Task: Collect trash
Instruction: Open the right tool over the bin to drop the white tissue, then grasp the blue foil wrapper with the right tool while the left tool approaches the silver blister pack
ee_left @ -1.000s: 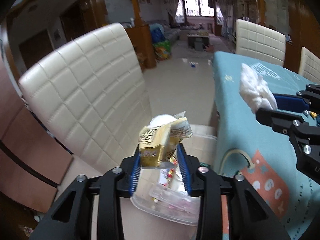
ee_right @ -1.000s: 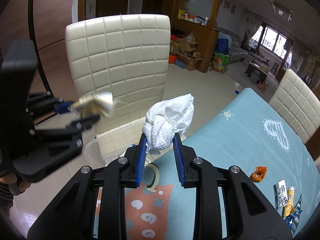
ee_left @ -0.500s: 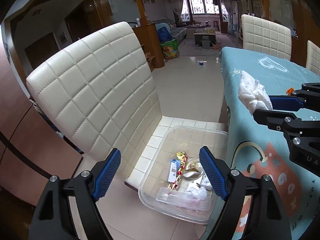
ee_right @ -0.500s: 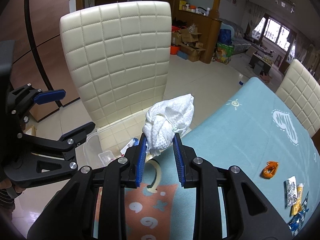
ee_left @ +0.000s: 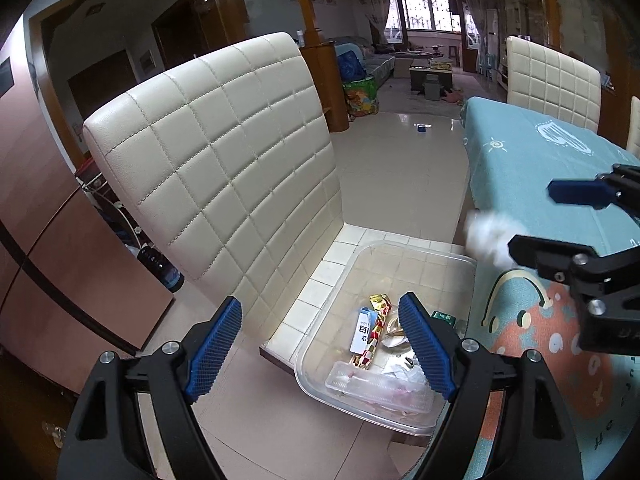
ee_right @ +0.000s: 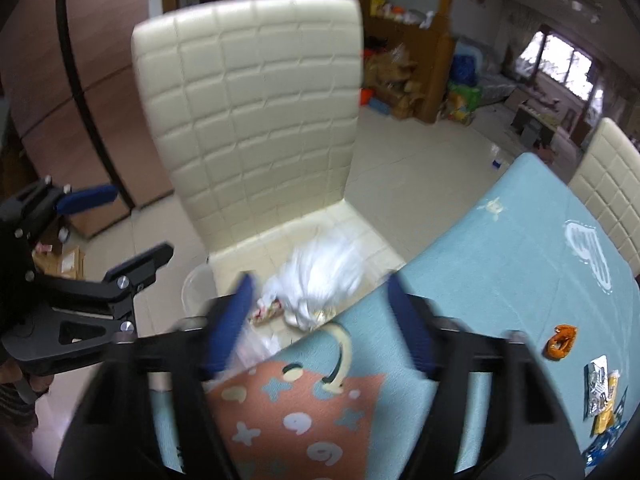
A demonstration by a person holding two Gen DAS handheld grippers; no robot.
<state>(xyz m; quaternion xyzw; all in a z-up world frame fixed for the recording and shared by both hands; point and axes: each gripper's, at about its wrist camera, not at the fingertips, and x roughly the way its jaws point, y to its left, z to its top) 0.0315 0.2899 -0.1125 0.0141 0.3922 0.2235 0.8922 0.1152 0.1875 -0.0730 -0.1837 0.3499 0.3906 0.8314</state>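
A clear plastic bin (ee_left: 404,256) stands on the cream chair's seat (ee_left: 320,312) and holds several wrappers (ee_left: 372,328). My left gripper (ee_left: 320,344) is open and empty above the bin's near side. My right gripper (ee_right: 320,324) is open; its fingers (ee_left: 576,192) also show at the right of the left wrist view. A white crumpled tissue (ee_right: 324,276) is blurred, loose between the open jaws, over the bin at the table edge; it also shows in the left wrist view (ee_left: 488,236).
The teal tablecloth table (ee_right: 520,264) carries an orange wrapper (ee_right: 562,342) and several snack packets (ee_right: 602,400) at the right. The quilted chair back (ee_left: 224,168) stands behind the bin. A dark bottle (ee_left: 160,268) sits on the floor.
My left gripper opened and dropped the yellow wrapper into the bin. My right gripper has just opened, and the tissue has left its jaws and is falling.
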